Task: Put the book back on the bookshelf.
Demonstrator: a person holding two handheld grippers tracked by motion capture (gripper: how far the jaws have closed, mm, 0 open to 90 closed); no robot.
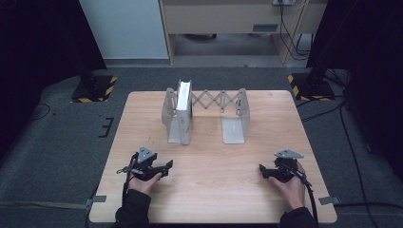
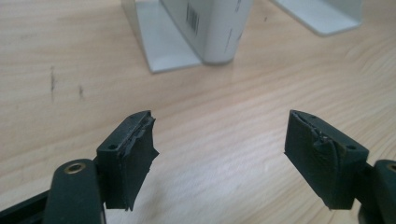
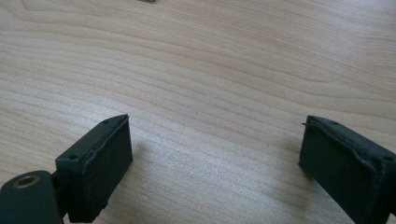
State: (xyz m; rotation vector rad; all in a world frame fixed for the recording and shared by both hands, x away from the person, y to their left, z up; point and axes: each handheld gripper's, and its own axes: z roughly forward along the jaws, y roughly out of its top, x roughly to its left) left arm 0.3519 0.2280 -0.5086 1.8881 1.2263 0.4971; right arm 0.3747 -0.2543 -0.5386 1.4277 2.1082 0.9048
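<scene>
We see both hands low at the near edge of the wooden table (image 1: 214, 190), forearms coming in from the bottom of the high view. The left hand (image 1: 145, 183) holds the left gripper (image 1: 167, 167) pointing right and slightly forward; its jaws stand wide apart, nothing between them, just bare wood in the left gripper view. The right hand (image 1: 292, 187) holds the right gripper (image 1: 262, 172) pointing left toward the table's middle, jaws likewise spread and empty.

Ahead of us, well apart from both grippers, stands an expandable metal book rack (image 1: 223, 114) with a scissor-link back. A white book (image 1: 184, 109) stands upright at its left end, against the left plate. From the left gripper view that book (image 2: 210, 28), barcode showing, sits beyond the open jaws, up and slightly left of centre.
</scene>
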